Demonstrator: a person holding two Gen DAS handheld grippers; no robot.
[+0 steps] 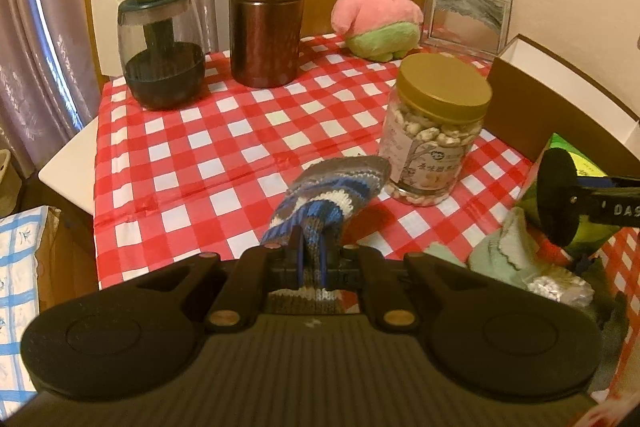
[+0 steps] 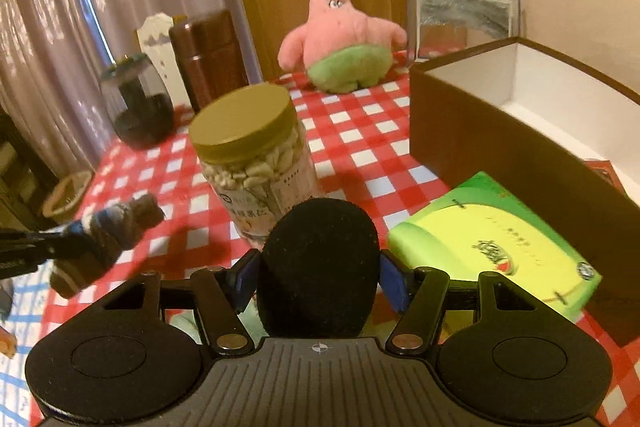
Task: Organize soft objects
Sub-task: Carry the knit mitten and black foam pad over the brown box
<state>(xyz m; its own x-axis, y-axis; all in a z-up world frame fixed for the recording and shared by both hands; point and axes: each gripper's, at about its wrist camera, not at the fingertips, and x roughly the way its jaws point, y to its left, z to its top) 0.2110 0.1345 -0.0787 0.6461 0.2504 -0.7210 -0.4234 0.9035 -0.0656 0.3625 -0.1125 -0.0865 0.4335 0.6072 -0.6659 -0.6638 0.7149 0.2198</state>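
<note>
Holding a knitted sock [image 1: 328,199] w/ blue, grey and white stripes, the left gripper [image 1: 310,247] has its jaws nearly together on the fabric; the sock hangs above the red-white checked tablecloth [image 1: 224,131]. The right gripper [image 2: 318,267] clamps a round black foam pad [image 2: 320,263] between its blue fingers [image 2: 394,283], jaws about half wide. Just in front of it stands a clear jar [image 2: 256,163] w/ gold lid, full of pale nuts. To the right lies a green-yellow packet [image 2: 496,247], touching a brown box [image 2: 500,131] w/ white inside. A pale green cloth [image 1: 508,251] lies near the table edge. Further back sits a pink plush star [image 1: 376,7], approx. beside a picture frame [image 1: 468,15]; a brown canister [image 1: 266,23] and a dark glass jar [image 1: 160,47] stand on the left.
</note>
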